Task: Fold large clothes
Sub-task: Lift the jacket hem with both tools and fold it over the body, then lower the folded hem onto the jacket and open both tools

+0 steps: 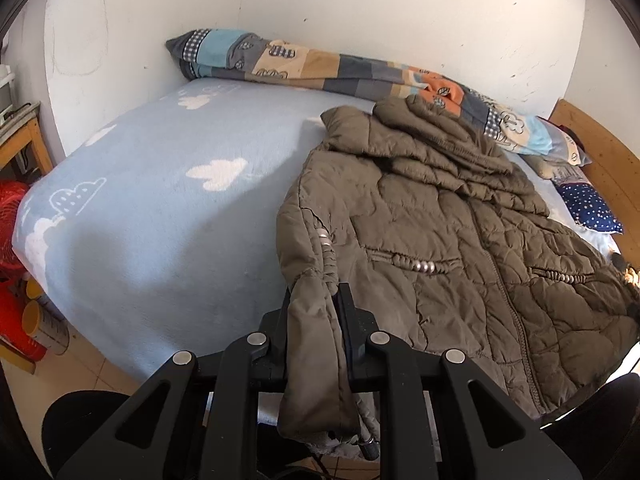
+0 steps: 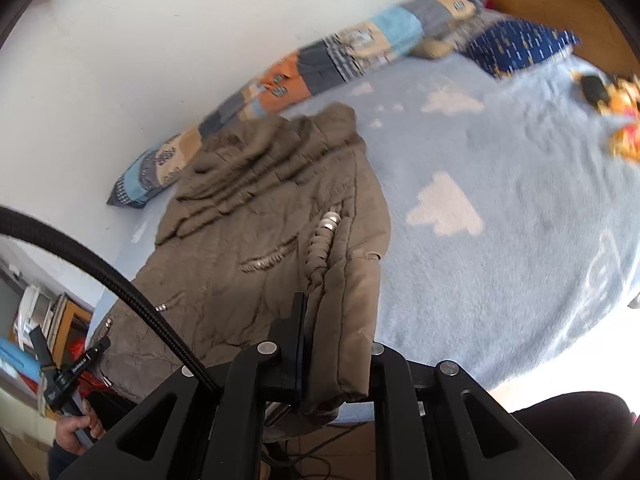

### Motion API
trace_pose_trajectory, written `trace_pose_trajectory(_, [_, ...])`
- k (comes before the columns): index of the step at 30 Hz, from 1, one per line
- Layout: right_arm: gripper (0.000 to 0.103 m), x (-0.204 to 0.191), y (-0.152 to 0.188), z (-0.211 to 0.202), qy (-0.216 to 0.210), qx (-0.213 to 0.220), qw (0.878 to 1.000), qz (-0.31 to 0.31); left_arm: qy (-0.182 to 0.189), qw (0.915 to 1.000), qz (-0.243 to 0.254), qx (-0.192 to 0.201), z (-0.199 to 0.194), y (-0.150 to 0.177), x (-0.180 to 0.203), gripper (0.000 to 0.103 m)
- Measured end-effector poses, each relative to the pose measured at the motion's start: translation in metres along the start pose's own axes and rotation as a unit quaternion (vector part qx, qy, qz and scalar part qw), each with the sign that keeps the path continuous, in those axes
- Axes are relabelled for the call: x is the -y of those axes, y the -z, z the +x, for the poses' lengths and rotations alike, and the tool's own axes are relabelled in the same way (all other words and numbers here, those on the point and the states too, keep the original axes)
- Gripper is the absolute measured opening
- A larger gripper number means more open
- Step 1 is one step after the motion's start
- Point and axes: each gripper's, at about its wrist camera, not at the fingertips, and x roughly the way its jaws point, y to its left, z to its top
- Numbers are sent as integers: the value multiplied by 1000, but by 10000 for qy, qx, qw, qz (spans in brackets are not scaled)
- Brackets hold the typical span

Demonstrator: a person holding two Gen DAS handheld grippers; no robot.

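Note:
An olive-brown quilted jacket (image 1: 452, 240) lies front up on the light blue bed, hood toward the wall. My left gripper (image 1: 314, 300) is shut on the jacket's sleeve cuff at the bed's near edge. In the right wrist view the same jacket (image 2: 256, 232) lies to the left, and my right gripper (image 2: 334, 312) is shut on its other sleeve cuff, which hangs through the jaws. The right finger of that gripper is hidden behind the sleeve.
A blue blanket with white clouds (image 1: 172, 200) covers the bed. A patchwork rolled quilt (image 1: 320, 68) lies along the white wall. A navy starred pillow (image 1: 588, 208) and wooden headboard (image 1: 600, 148) are at right. Red items and tins (image 1: 24, 312) stand on the floor at left.

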Motion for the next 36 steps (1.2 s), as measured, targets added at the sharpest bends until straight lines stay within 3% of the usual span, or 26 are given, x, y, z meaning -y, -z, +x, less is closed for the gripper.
trace_pose_trajectory(4, [12, -12, -4, -16, -58, 133, 9997, -215, 82, 9999, 33, 106, -14, -10, 0, 17])
trace_pose_trajectory(13, [12, -11, -23, -47, -350, 338, 9988, -92, 360, 9989, -144, 253, -34, -44, -13, 17])
trace_pose_trajectory(23, [12, -19, -75, -47, -597, 625, 9962, -93, 681, 9969, 4, 405, -34, -102, -12, 18])
trace_pose_trajectory(29, [12, -31, -100, -43, -646, 701, 9952, -211, 1271, 9918, -130, 34, -25, -128, -21, 18])
trace_pose_trajectory(36, [12, -38, -113, -39, -646, 760, 9946, -301, 1456, 9891, -81, -194, -18, -138, -24, 18])
